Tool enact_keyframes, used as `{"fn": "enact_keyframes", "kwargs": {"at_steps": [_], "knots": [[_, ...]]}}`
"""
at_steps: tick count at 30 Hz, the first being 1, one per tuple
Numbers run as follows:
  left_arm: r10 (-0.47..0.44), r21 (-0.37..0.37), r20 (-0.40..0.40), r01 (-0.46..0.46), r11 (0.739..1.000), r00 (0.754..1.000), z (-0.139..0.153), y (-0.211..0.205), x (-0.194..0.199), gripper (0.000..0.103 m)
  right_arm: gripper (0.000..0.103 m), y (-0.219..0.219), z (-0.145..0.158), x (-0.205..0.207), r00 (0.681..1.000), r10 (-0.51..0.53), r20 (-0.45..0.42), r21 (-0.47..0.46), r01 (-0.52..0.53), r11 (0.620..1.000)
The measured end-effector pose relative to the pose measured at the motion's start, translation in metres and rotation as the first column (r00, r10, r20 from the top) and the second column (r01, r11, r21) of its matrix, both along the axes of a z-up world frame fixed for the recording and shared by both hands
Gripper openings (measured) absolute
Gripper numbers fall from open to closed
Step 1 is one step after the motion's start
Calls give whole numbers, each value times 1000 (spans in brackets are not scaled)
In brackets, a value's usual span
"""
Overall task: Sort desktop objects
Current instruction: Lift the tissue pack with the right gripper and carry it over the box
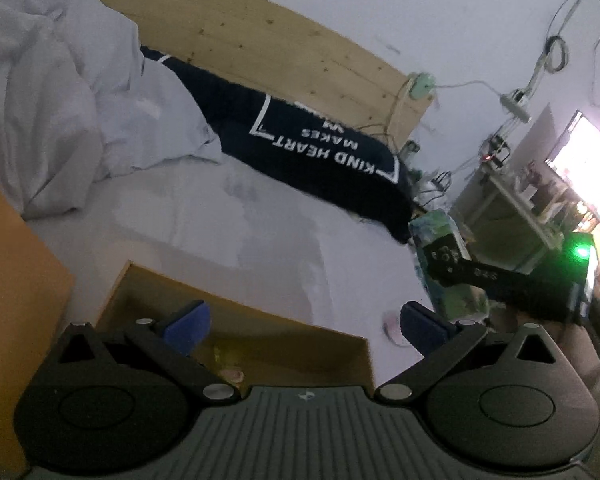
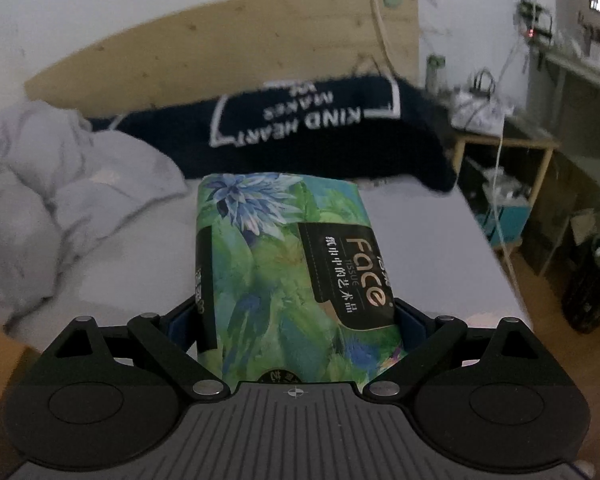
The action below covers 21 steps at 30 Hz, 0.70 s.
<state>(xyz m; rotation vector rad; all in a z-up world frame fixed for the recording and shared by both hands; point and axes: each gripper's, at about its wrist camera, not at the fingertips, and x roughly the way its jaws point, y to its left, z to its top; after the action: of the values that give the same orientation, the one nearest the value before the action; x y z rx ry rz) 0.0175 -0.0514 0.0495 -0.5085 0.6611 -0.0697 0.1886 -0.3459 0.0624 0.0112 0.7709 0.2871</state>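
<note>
My right gripper is shut on a green and blue floral tissue pack marked "Face", held above the white bed. The pack fills the space between its blue pads. In the left wrist view the same tissue pack and the right gripper show at the right, in the air. My left gripper is open and empty, with blue pads wide apart, over an open cardboard box that holds small items I cannot make out.
A white bed sheet with a rumpled duvet at left and a dark blue pillow against a wooden headboard. An orange-brown surface lies at far left. Shelves and cables stand to the right of the bed.
</note>
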Motion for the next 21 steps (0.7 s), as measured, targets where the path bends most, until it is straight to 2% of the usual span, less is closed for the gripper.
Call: {"fn": "enact_keyframes", "kwargs": {"at_steps": [6,10,17,21], "knots": [[-13,0,22,13,1000,1000,13,10,-28,103,96,-5,51,-72,999,9,38,91,-12,996],[-9,4,20,9,1000,1000,15,21,-44,103,96,0,75,-118,998,32,62,90,-38,995],[4,19,39,-5,1000,999,20,42,-70,103,96,23,98,-181,995,66,72,84,-72,994],[-23,26,34,23,999,999,9,46,-76,103,96,39,100,-206,994,86,71,90,-92,992]]}}
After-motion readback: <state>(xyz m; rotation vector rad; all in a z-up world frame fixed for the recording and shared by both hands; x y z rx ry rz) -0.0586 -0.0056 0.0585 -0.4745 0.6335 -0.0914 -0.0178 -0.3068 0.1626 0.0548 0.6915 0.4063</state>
